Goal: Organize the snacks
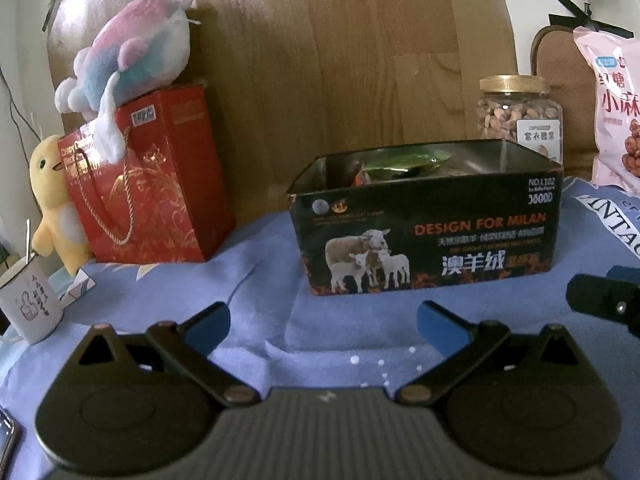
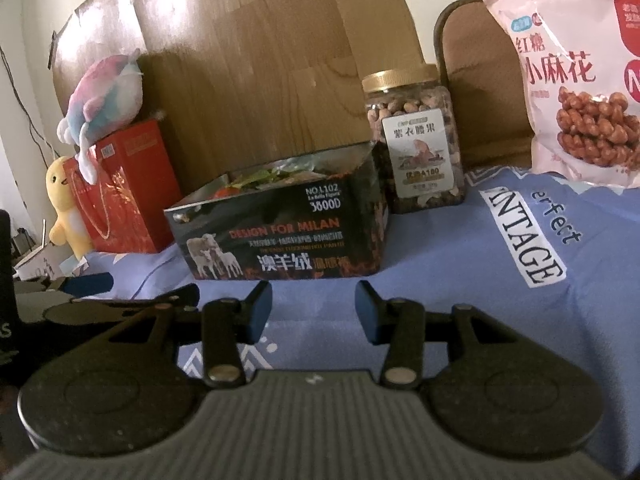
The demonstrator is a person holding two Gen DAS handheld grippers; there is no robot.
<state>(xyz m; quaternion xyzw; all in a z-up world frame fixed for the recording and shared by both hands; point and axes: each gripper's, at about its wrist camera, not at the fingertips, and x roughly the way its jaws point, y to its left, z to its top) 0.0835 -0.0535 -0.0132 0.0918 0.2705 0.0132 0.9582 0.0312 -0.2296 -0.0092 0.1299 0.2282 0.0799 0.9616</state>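
A black tin box point(image 1: 424, 236) point(image 2: 280, 236) printed with sheep stands open on the blue cloth, with green and red snack packets inside. Behind it on the right stands a clear jar of nuts point(image 1: 518, 116) point(image 2: 416, 140) with a gold lid. A pink snack bag point(image 1: 612, 108) point(image 2: 576, 76) leans at the far right. My left gripper point(image 1: 323, 322) is open and holds nothing, a short way in front of the box. My right gripper point(image 2: 314, 308) is open too, nothing between its blue pads, near the box's front. The right gripper's finger point(image 1: 604, 300) shows at the left view's right edge.
A red gift bag point(image 1: 152, 184) point(image 2: 124, 188) stands at the left with a pastel plush on top and a yellow plush point(image 1: 52, 200) beside it. A white cup point(image 1: 30, 304) sits at the left edge. A wooden board point(image 1: 340, 60) backs the scene.
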